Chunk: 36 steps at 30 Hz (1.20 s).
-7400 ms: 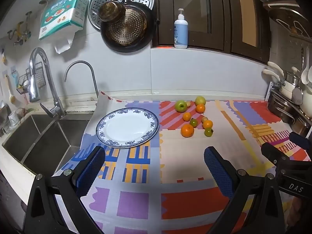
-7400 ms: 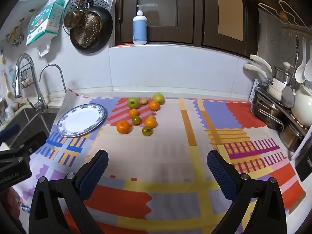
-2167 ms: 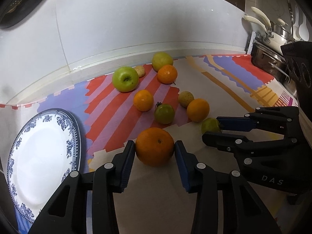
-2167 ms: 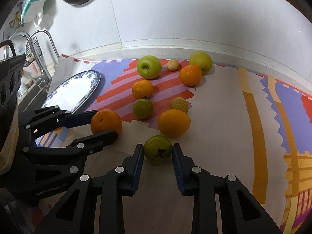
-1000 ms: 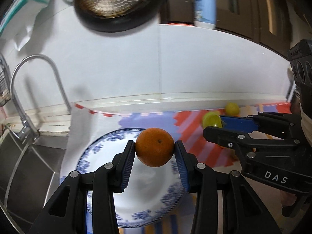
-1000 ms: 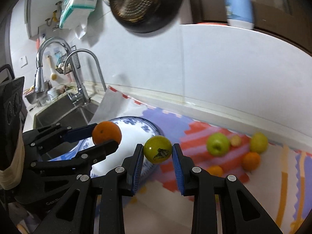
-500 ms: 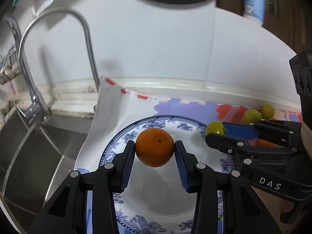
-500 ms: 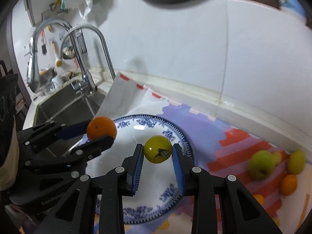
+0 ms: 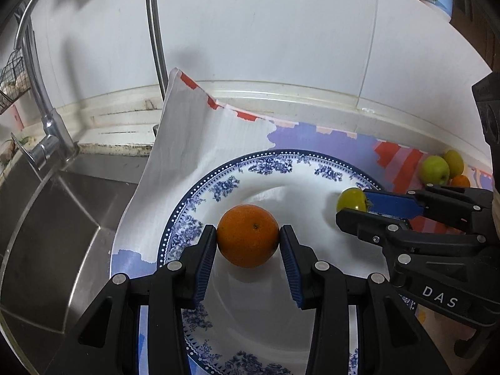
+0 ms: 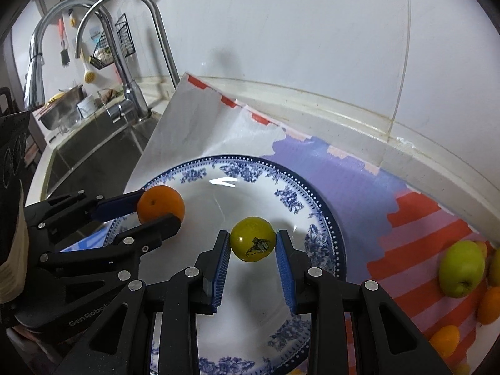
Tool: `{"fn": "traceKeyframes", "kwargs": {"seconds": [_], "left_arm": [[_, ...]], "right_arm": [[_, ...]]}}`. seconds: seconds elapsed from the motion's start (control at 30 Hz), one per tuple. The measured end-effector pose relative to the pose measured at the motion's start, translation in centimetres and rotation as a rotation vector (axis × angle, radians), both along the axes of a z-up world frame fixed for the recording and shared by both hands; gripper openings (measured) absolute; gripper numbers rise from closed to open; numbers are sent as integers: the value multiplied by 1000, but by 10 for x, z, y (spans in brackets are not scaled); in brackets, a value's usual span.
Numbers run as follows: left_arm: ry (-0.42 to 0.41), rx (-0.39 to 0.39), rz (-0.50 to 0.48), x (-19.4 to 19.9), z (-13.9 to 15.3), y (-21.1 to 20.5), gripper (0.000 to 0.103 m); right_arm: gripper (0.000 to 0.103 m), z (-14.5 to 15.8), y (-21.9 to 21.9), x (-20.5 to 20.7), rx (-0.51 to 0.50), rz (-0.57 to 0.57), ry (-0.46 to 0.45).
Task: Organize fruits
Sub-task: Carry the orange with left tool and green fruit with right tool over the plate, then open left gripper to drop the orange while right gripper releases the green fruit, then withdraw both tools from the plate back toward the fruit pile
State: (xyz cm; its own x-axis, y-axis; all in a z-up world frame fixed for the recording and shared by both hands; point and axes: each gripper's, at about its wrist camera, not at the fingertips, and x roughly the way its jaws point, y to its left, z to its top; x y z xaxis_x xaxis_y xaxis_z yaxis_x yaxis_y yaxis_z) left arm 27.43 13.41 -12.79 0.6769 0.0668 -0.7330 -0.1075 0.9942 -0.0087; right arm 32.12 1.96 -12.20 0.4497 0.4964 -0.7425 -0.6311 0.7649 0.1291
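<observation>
My left gripper (image 9: 247, 240) is shut on a large orange (image 9: 247, 240) and holds it low over the white plate with a blue floral rim (image 9: 259, 165). My right gripper (image 10: 252, 243) is shut on a small green fruit with a dried stem (image 10: 252, 239), also low over the plate (image 10: 293, 200). In the left wrist view the right gripper (image 9: 354, 204) comes in from the right with the green fruit (image 9: 350, 198). In the right wrist view the left gripper (image 10: 159, 207) comes in from the left with the orange (image 10: 161, 204).
A steel sink (image 9: 47, 218) with tall faucets (image 10: 131, 62) lies left of the plate. The patterned mat (image 10: 359, 184) has its back left corner curled up. A green apple (image 10: 461, 268) and several other fruits (image 10: 489, 306) lie on the mat at the right. The white wall (image 9: 265, 31) is close behind.
Both grippers, still holding their fruits, have moved lower and closer to the plate, which now fills more of both views.
</observation>
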Motion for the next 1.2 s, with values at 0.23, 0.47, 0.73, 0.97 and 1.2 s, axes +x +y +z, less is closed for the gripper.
{"fn": "traceKeyframes", "kwargs": {"seconds": [0.23,0.47,0.73,0.97,1.2], "left_arm": [[5,4,0,1,-2,0,41],[-29,16,12,-2,10,0,52],[-85,9,30,-20,38,-5,60],[-162,8,3,-50,72,-21,70],[-238,-6,-45,-79,101,-48,81]], "right_arm": [[31,-6,1,3,-11,-4,17],[40,-2,-2,2,7,-13,8],[40,19,-18,-13,17,-53,-41],[45,47,-47,-40,45,-106,-95],[62,82,-86,-74,74,-196,-183]]}}
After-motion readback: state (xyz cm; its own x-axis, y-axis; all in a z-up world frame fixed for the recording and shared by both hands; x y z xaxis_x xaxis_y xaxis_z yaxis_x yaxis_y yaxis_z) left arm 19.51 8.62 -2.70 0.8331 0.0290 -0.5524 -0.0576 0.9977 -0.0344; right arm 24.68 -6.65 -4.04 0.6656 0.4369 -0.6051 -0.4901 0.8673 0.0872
